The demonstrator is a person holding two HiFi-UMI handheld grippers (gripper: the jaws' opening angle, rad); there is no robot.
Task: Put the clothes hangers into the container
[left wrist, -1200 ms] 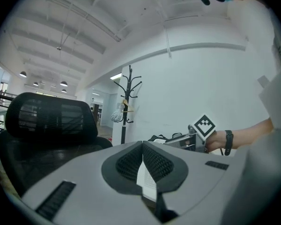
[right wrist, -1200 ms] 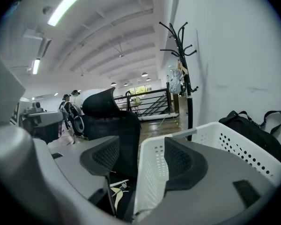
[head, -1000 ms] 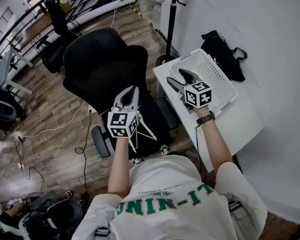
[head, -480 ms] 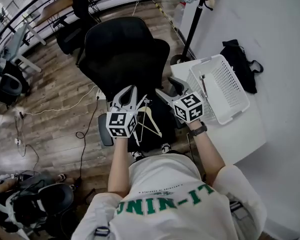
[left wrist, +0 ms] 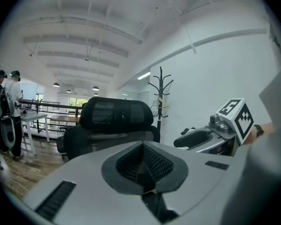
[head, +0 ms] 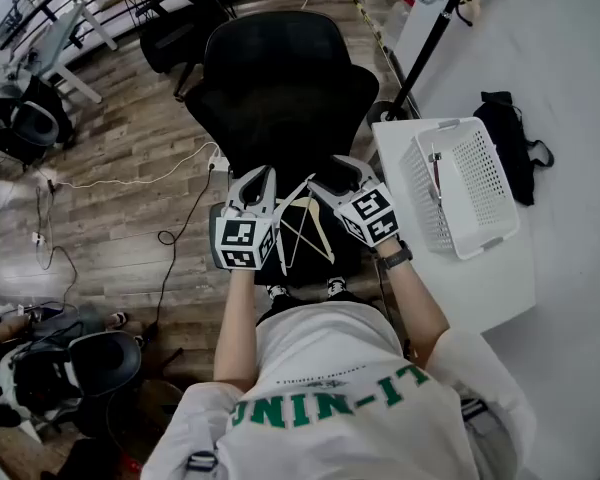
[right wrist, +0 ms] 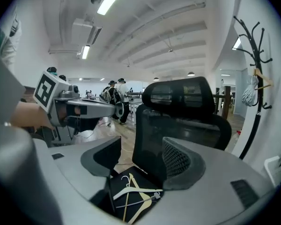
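hangers [head: 305, 230] on the chair seat [head: 310, 270], just below my right tongs [head: 330, 176]: wide, just narrowing, empty; left tongs [head: 252, 176] pressed together.

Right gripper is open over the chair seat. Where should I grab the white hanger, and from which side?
Probably mid-arm on the white hanger, coming from above with the right gripper and its jaws set across the thin bar. The hanger lies flat on the chair seat, crossed with a wooden hanger, so a side approach looks blocked.
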